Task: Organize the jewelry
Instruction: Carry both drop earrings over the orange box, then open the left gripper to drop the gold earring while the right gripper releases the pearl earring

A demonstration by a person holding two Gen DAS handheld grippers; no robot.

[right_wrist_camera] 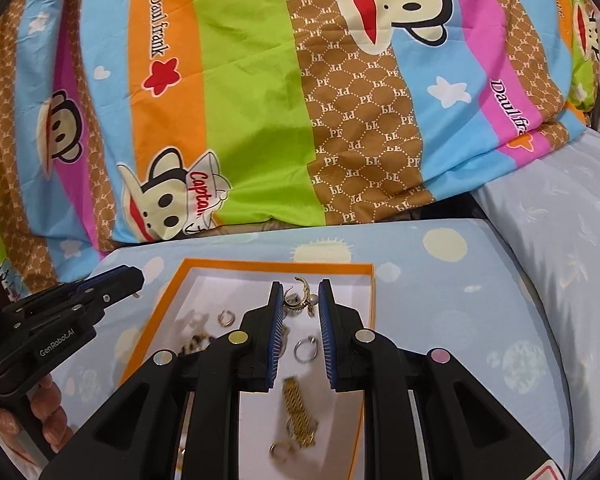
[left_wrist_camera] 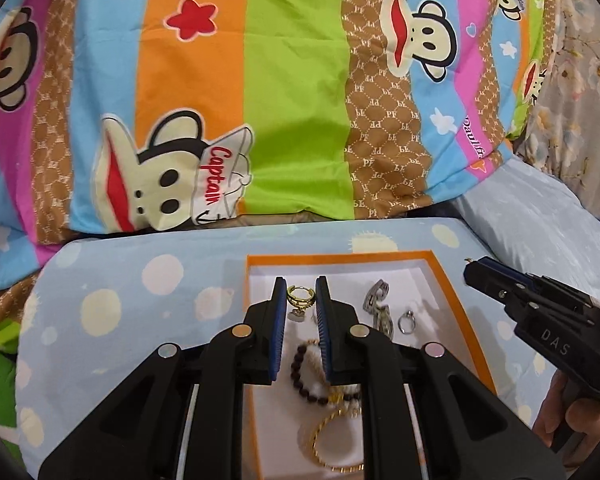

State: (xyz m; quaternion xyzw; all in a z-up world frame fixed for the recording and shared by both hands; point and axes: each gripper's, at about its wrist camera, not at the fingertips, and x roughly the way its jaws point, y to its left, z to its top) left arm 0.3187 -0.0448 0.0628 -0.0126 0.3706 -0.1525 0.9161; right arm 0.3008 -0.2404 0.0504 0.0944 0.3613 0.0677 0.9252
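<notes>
An orange-rimmed box (left_wrist_camera: 452,280) with a white floor holds jewelry on a blue dotted cushion. My left gripper (left_wrist_camera: 300,286) is open above it, and a gold hoop earring (left_wrist_camera: 299,295) lies between the fingertips. A dark bead bracelet (left_wrist_camera: 306,376), a gold chain (left_wrist_camera: 324,436), a silver clasp (left_wrist_camera: 378,300) and a silver ring (left_wrist_camera: 406,323) lie inside. My right gripper (right_wrist_camera: 300,290) is open over the box (right_wrist_camera: 370,304), with a gold and pearl earring (right_wrist_camera: 300,298) between its tips. A silver ring (right_wrist_camera: 305,349) and a gold chain (right_wrist_camera: 298,412) lie below.
A striped cartoon-monkey quilt (left_wrist_camera: 292,80) rises behind the cushion (left_wrist_camera: 140,292). A pale blue pillow (right_wrist_camera: 560,240) lies to the right. The right gripper shows at the right in the left wrist view (left_wrist_camera: 470,270); the left gripper shows at the left in the right wrist view (right_wrist_camera: 138,280).
</notes>
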